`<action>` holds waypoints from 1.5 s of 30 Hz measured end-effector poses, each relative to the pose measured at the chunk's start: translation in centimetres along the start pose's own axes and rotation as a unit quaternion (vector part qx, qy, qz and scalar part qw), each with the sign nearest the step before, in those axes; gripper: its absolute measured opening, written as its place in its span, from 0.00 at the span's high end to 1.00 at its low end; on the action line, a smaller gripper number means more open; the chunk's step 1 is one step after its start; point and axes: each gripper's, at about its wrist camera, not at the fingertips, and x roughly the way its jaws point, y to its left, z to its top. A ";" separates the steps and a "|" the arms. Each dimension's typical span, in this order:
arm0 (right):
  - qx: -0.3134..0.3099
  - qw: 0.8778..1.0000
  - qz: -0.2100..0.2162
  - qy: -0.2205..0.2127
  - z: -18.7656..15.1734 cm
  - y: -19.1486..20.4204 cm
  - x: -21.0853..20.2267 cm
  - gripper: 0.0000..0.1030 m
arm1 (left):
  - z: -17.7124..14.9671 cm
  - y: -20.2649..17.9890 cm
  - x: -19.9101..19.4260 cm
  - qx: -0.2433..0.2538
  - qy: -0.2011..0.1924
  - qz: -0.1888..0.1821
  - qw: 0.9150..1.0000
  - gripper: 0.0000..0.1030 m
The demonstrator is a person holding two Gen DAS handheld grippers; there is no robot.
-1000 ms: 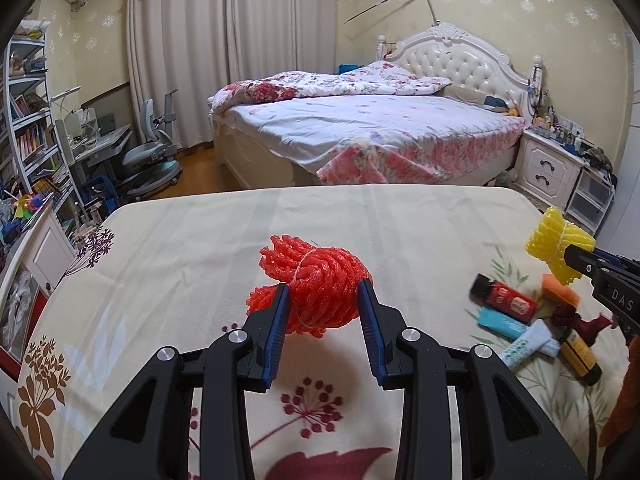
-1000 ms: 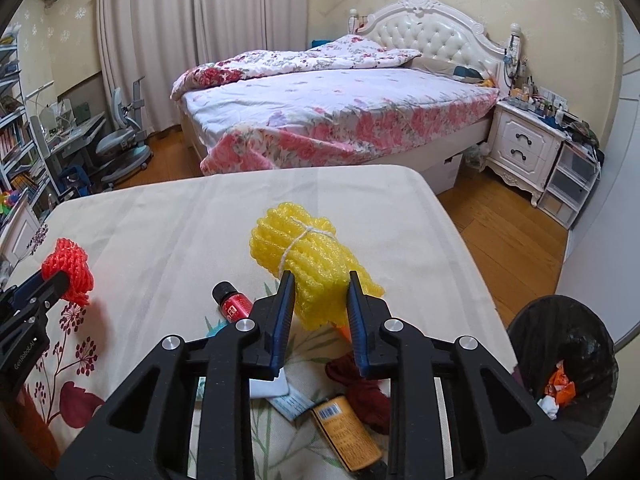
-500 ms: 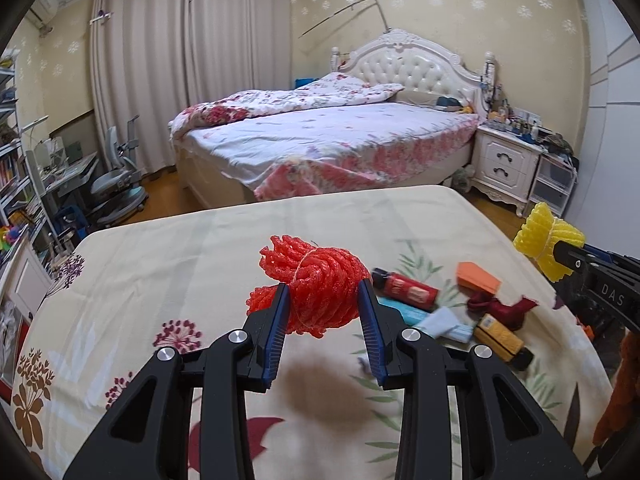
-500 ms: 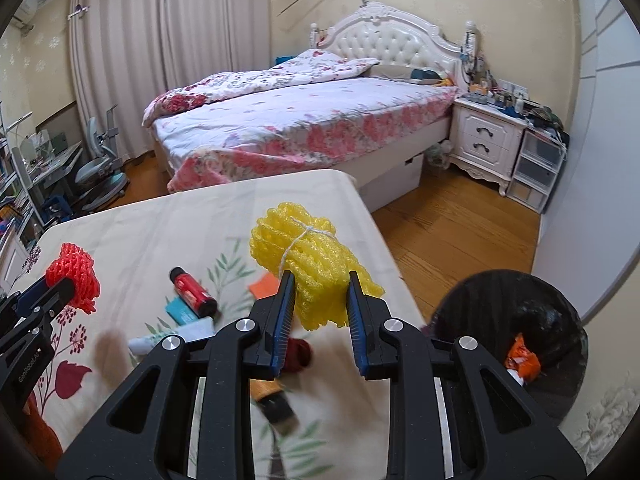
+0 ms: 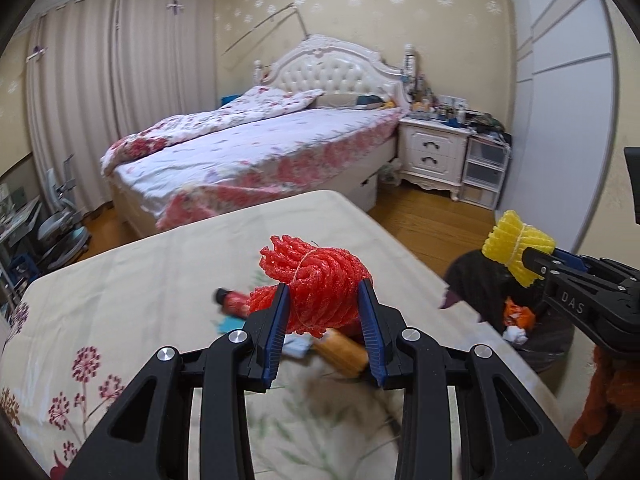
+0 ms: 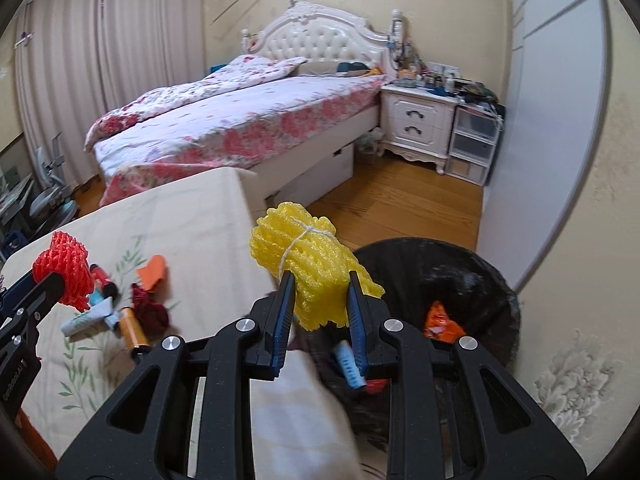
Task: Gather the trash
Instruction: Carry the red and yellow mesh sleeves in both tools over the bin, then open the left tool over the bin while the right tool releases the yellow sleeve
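Between the blue pads of the left claw (image 5: 323, 320) sits a red foam net bundle (image 5: 316, 284), tied with a thin string; the pads press on both of its sides, so the claw is closed on it and holds it in the air above the surface (image 5: 132, 280) with the flowered cloth. Under this bundle lie a small red bottle (image 5: 232, 302) and an orange-brown tube (image 5: 344, 354), a little blurred.

The right claw (image 6: 319, 308) is closed in the same way on a yellow foam net bundle (image 6: 310, 264), which stands up between its pads. This bundle hangs beside the edge of the surface, at the near rim of the black trash bin (image 6: 472, 268) on the wooden floor (image 6: 400, 204). Inside the bin there is an orange wrapper (image 6: 440, 320). On the cloth more small things lie near together: an orange piece (image 6: 152, 274), a dark red rag (image 6: 148, 310) and a white tube (image 6: 86, 320).
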 end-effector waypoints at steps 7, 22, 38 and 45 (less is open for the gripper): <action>0.028 0.999 -0.041 -0.003 -0.3 -3.9 0.5 0.76 | 0.8 -5.3 1.5 0.030 -0.004 -0.044 0.999 0.66; 0.079 0.993 -0.083 0.007 -1.3 -8.5 3.0 0.76 | 1.5 -12.5 6.3 0.083 0.006 -0.082 0.993 0.66; 0.101 0.989 -0.103 0.021 -1.9 -10.3 5.7 0.75 | 2.2 -15.6 10.2 0.105 0.027 -0.092 0.990 0.65; 0.113 0.987 -0.114 0.017 -1.9 -10.9 5.9 0.62 | 2.1 -15.3 11.0 0.089 0.034 -0.086 0.992 0.40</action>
